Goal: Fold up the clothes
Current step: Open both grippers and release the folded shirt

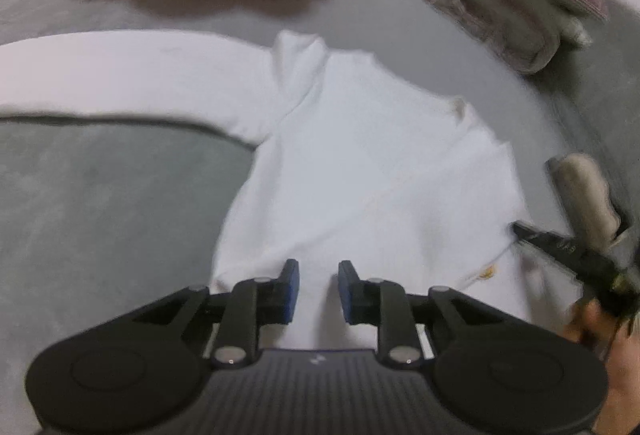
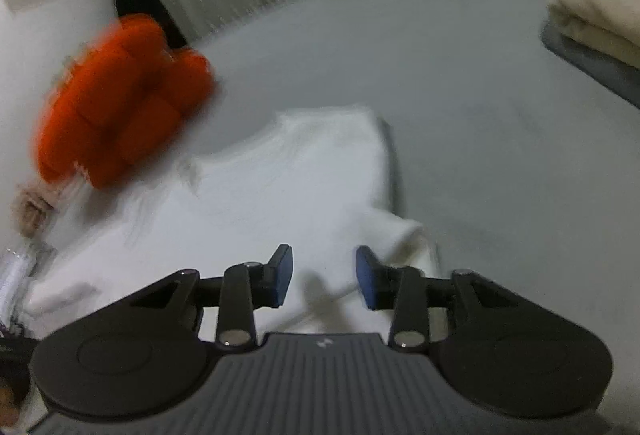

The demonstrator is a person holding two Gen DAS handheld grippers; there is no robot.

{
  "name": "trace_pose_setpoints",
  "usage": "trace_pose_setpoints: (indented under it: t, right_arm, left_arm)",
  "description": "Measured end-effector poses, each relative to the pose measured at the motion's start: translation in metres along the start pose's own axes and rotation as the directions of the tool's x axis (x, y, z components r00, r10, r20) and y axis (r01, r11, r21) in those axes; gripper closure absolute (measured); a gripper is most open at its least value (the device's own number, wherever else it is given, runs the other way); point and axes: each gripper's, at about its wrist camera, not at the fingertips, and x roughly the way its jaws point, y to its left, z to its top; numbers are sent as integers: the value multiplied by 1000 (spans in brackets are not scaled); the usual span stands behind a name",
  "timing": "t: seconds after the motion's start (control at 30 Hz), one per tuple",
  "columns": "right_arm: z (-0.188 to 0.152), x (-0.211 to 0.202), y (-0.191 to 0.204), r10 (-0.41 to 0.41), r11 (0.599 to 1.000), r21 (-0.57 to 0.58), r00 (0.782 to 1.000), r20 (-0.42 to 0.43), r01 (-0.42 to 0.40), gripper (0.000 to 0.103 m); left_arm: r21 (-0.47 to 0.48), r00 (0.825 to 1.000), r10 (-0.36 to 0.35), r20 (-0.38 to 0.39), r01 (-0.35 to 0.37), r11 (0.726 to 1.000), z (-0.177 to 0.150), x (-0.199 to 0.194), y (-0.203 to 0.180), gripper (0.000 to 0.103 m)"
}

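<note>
White long-sleeved top (image 1: 360, 171) lies flat on grey bed (image 1: 100, 195), one sleeve stretched left, so I can fold it. Left tool (image 1: 318, 289) spread, empty, over near hem. Right tool (image 2: 324, 277) spread too, pinching nothing.

No readable words or numbers show in either view. Only a small pale logo mark sits on each gripper's ribbed grey body (image 1: 318, 359), too small to make out, and a blurred yellow mark on the white shirt (image 1: 486, 270).
</note>
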Motion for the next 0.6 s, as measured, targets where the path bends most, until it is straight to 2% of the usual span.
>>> trace_pose_setpoints:
  t: [0.1,0.17,0.2,0.3,0.4,0.47,0.5,0.6]
  right_arm:
    - [2,-4,3,-125,987,-101,992,35,128,103]
    - [1,-13,15,-117,981,-147,992,53,123,96]
    - [0,-18,23,-99,979,-175,993,65,109,88]
    - [-13,-39,63,42,954,-301,995,89,-13,88]
    - [-35,-43,99,189,911,-372,982,1,-175,87]
    - [-57,-36,124,222,875,-420,970,-94,-241,87]
    - [-68,-30,133,211,858,-447,968,-138,-251,88]
    - [-89,-37,146,151,823,-537,982,-108,-186,88]
  left_arm:
    - [7,1000,8,-13,-8,1000,5,-2,2,83]
    - [15,1000,17,-13,-16,1000,5,-2,1,83]
    - [18,1000,20,-12,-19,1000,5,-2,1,83]
    - [33,1000,28,-6,-27,999,3,-3,-1,83]
    - [30,1000,27,-4,-27,999,3,-5,0,83]
    - [18,1000,27,3,-27,999,4,-6,2,83]
    - [4,1000,27,7,-27,1000,5,-8,4,83]
    - [-53,999,37,28,-35,998,13,-16,16,81]
